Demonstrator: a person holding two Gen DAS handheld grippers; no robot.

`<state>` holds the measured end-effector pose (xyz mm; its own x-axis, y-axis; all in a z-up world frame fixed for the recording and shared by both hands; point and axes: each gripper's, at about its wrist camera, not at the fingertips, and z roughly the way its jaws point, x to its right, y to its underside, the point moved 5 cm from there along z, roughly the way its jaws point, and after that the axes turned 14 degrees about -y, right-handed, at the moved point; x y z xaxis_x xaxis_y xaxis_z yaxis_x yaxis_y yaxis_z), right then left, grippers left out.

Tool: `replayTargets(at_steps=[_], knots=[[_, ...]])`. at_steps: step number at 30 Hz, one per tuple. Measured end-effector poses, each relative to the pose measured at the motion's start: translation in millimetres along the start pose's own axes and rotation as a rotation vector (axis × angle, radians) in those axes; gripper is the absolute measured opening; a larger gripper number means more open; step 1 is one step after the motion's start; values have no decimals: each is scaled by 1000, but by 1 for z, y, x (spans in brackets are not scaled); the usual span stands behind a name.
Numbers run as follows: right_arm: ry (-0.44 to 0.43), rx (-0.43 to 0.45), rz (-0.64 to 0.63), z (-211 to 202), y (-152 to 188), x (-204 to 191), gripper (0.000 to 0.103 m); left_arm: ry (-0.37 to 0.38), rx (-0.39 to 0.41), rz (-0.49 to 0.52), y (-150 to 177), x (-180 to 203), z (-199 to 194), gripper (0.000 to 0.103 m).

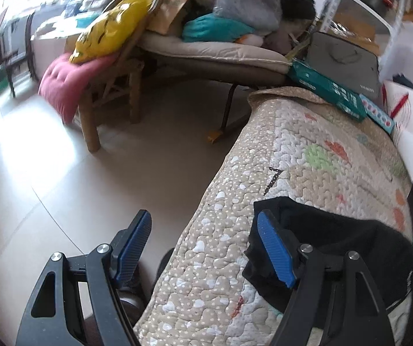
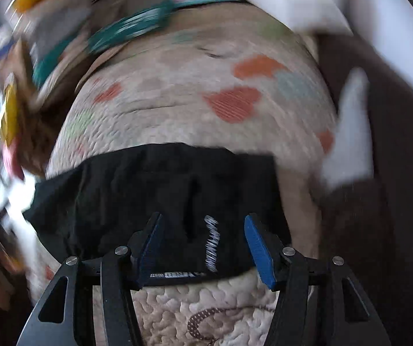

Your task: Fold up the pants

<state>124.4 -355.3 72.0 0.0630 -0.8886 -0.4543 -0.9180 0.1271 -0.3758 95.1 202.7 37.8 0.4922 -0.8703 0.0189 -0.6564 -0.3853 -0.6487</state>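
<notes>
The black pants (image 2: 154, 190) lie bunched across a beige patterned quilt (image 2: 183, 109). They also show at the lower right of the left wrist view (image 1: 336, 236). My left gripper (image 1: 203, 245) is open and empty, its left finger over the floor and its right finger (image 1: 275, 250) at the pants' edge. My right gripper (image 2: 203, 245) is open just above the pants' near edge, where white stitching (image 2: 212, 245) shows. The right wrist view is blurred by motion.
A teal box (image 1: 327, 89) and a grey case (image 1: 345, 60) lie at the quilt's far end. A wooden chair (image 1: 114, 86) with pink and yellow cushions, and a lounger piled with clothes (image 1: 235, 20), stand across the tiled floor (image 1: 91, 173).
</notes>
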Motion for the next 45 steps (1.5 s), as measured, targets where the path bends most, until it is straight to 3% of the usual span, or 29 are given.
replayTargets(at_steps=[5, 7, 12, 15, 17, 21, 22, 26, 31, 33, 35, 37, 41, 45], knots=[[54, 32, 146, 14, 7, 43, 63, -26, 2, 63, 3, 11, 4, 76], [109, 29, 93, 21, 4, 43, 63, -26, -5, 69, 3, 13, 7, 76], [138, -50, -22, 40, 8, 36, 60, -13, -11, 73, 4, 15, 8, 76], [261, -128, -73, 59, 20, 42, 59, -10, -12, 70, 4, 15, 7, 76], [269, -115, -81, 57, 23, 39, 44, -6, -14, 65, 4, 15, 8, 76], [276, -103, -124, 45, 24, 26, 35, -10, -23, 62, 5, 14, 9, 76], [277, -96, -129, 39, 23, 24, 22, -12, -24, 62, 5, 13, 10, 76], [294, -67, -133, 17, 12, 19, 20, -12, -32, 59, 6, 13, 12, 76], [454, -139, -158, 21, 5, 36, 19, -14, -30, 67, 6, 14, 12, 76], [468, -181, -130, 32, 5, 47, 23, -16, -31, 67, 6, 14, 12, 76], [525, -219, -113, 41, 10, 57, 41, -18, -37, 65, 6, 14, 13, 76], [617, -197, -137, 38, 7, 59, 74, -17, -40, 61, 6, 13, 14, 76], [636, -148, -126, 17, 6, 56, 79, 0, -54, 43, 6, 12, 15, 76], [612, 4, -177, -5, 2, 17, 79, 11, -67, 17, 8, 15, 13, 75]])
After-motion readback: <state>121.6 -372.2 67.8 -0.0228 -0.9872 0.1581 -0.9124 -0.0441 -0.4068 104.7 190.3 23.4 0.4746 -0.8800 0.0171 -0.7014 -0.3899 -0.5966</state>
